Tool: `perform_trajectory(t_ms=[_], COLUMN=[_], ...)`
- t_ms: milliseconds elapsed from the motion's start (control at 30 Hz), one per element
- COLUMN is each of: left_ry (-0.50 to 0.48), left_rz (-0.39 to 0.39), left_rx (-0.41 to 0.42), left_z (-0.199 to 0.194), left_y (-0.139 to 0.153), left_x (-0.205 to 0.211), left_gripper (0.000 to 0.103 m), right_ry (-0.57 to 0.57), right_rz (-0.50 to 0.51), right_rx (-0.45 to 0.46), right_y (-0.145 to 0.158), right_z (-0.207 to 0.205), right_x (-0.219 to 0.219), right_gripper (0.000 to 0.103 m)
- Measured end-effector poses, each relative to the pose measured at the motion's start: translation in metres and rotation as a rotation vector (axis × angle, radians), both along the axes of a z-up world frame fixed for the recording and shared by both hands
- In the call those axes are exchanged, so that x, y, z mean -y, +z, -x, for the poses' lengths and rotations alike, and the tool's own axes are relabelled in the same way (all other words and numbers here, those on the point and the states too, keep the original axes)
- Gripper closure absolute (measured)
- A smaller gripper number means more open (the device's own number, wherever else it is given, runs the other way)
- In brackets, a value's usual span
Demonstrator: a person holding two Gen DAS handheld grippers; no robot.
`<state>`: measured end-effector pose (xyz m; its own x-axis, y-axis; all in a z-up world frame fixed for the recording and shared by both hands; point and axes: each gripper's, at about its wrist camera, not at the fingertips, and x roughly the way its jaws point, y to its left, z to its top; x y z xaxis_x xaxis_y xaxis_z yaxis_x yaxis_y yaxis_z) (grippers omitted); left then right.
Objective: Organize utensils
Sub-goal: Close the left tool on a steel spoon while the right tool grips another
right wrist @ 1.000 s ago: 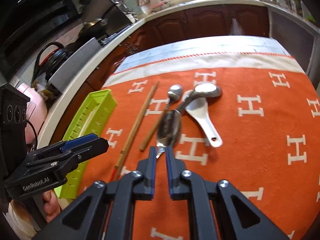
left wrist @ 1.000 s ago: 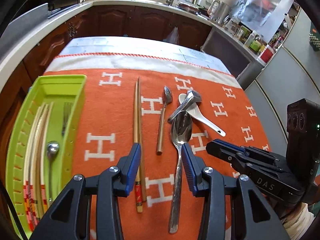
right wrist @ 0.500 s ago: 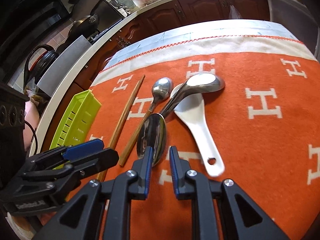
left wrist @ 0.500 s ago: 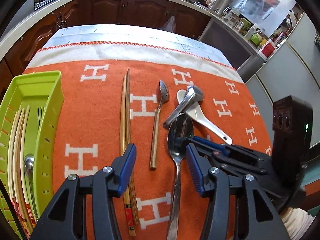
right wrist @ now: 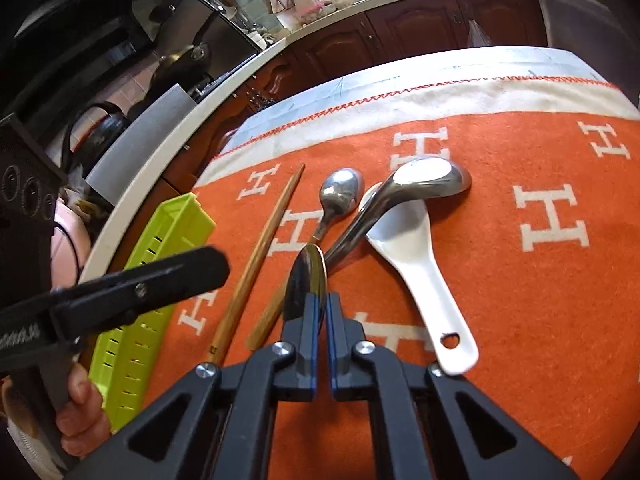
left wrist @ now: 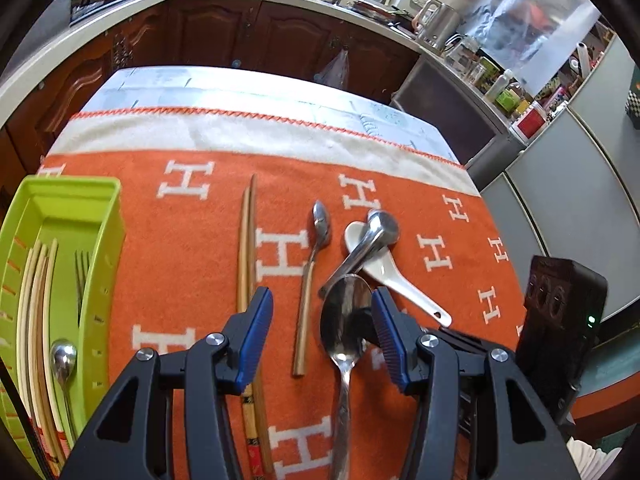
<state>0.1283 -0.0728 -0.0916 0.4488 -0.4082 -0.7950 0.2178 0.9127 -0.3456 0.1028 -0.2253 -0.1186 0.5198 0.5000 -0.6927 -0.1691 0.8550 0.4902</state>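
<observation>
orange cloth (right wrist: 520,300) | right tongs (right wrist: 322,308) clamped on big spoon (right wrist: 307,280) bowl | left tongs (left wrist: 322,334) half-open above it

Much of the cutlery slips from our sight at the frame's edge

We lose the long steel spoon's handle (left wrist: 340,420) and the brown wooden chopsticks' (left wrist: 251,400) patterned ends at the bottom border; the lime-green plastic tray (left wrist: 102,264) is cropped left, and the closed black-and-blue right gripper (right wrist: 323,312) hides where its pads meet the spoon's bowl, so we cannot judge contact.
</observation>
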Motion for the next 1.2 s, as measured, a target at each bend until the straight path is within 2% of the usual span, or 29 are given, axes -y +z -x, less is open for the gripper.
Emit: perform_trajectory(t_ms=[33, 100, 267, 333, 500, 667, 900, 1067, 1200], left_ry=[-0.013, -0.034, -0.104, -0.140, -0.224, -0.258, -0.241, -0.244, -0.266], left_rz=[0.002, 0.006, 0.034, 0.031, -0.032, -0.051, 0.005, 0.073, 0.079], left_rx=[0.009, 0.015, 0.034, 0.046, 0.061, 0.005, -0.076, -0.194, -0.211], left_z=[-0.003, -0.006, -0.021, -0.026, -0.039, -0.054, -0.071, -0.087, -0.088], left_y=[0.001, 0.003, 0.006, 0.006, -0.001, -0.015, -0.026, -0.043, -0.046], left_x=[0.004, 0.011, 0.032, 0.042, 0.071, 0.083, 0.073, 0.067, 0.074], left_gripper=[0.063, 0.070, 0.074, 0.079, 0.082, 0.082, 0.082, 0.081, 0.081], right_ry=[-0.006, -0.020, -0.090, -0.129, -0.201, -0.231, -0.230, -0.242, -0.249], right_rz=[-0.009, -0.022, -0.025, -0.037, -0.051, -0.062, -0.098, -0.118, -0.127], right_rx=[0.007, 0.029, 0.061, 0.056, 0.046, 0.043, 0.030, 0.017, 0.013], right_y=[0.003, 0.010, 0.028, 0.030, 0.030, 0.029, 0.021, 0.015, 0.013], right_z=[0.002, 0.006, 0.020, 0.028, 0.039, 0.041, 0.042, 0.041, 0.042], right_x=[0.002, 0.007, 0.031, 0.047, 0.075, 0.090, 0.100, 0.105, 0.109], right_gripper=[0.101, 0.102, 0.102, 0.102, 0.102, 0.102, 0.102, 0.102, 0.102])
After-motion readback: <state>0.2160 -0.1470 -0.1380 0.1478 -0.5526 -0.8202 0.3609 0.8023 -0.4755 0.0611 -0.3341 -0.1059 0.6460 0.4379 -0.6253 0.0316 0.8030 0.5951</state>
